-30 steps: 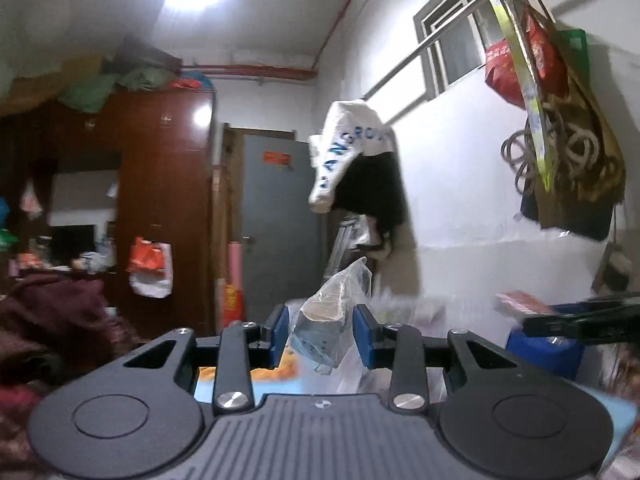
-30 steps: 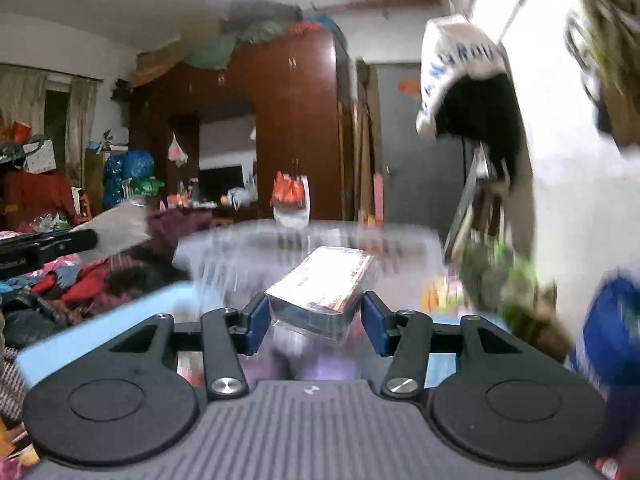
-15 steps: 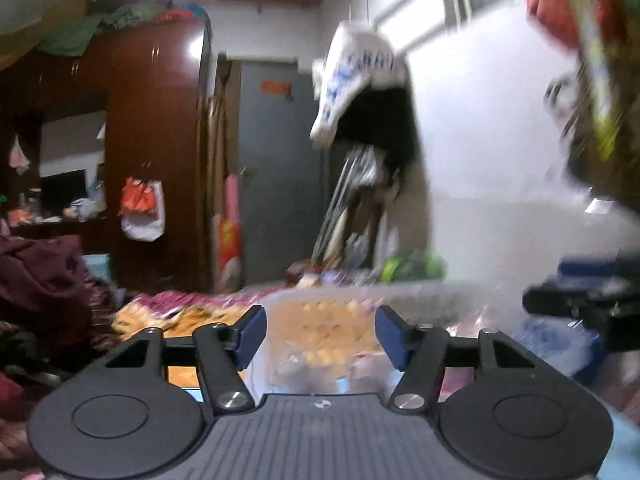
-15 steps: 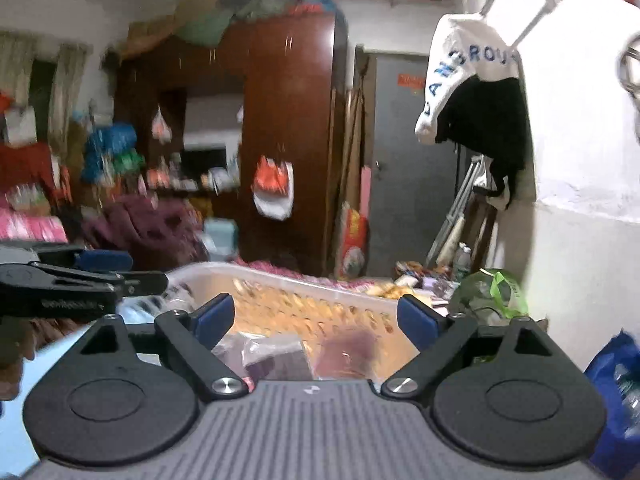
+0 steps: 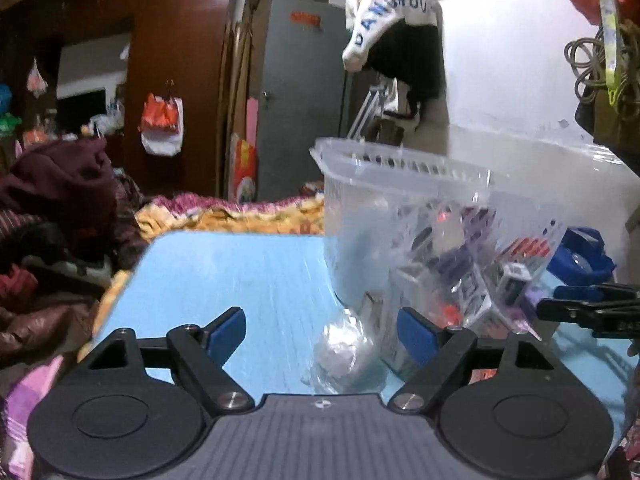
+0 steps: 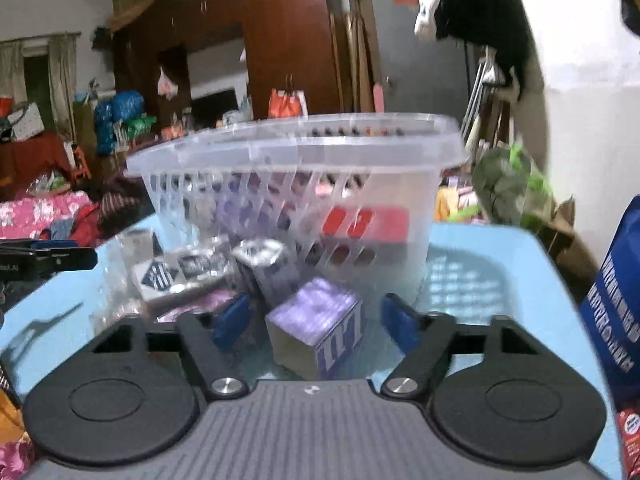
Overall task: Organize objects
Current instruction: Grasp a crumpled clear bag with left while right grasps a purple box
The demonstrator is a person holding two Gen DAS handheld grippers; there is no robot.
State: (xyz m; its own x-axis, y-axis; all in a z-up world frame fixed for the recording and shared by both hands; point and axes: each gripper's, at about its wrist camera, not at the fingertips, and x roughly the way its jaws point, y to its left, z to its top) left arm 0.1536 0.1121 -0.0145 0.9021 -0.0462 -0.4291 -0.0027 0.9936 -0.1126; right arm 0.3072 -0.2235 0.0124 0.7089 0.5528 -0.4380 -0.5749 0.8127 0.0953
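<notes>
A clear slotted basket [image 5: 400,168] stands on the light blue table [image 5: 240,272] with several small packets inside. My left gripper [image 5: 320,332] hangs low in front of it, jaws opening. A crumpled clear packet [image 5: 344,344] lies between them, touched by neither pad. In the right wrist view the basket [image 6: 300,148] is straight ahead. My right gripper [image 6: 316,322] is closing around a purple box [image 6: 320,328] on the table, with a gap left on each side. More wrapped boxes [image 6: 180,272] lie left of it.
A blue printed bag [image 6: 616,300] stands at the table's right edge. Piled clothes [image 5: 60,200] and a patterned blanket [image 5: 240,216] lie beyond the left and far edges. Each gripper shows at the side of the other's view, the right gripper [image 5: 592,312] and the left gripper [image 6: 48,258].
Both grippers held packets up high a second ago, then opened empty over the basket. Both have since dropped to table level in front of it, each around a new item.
</notes>
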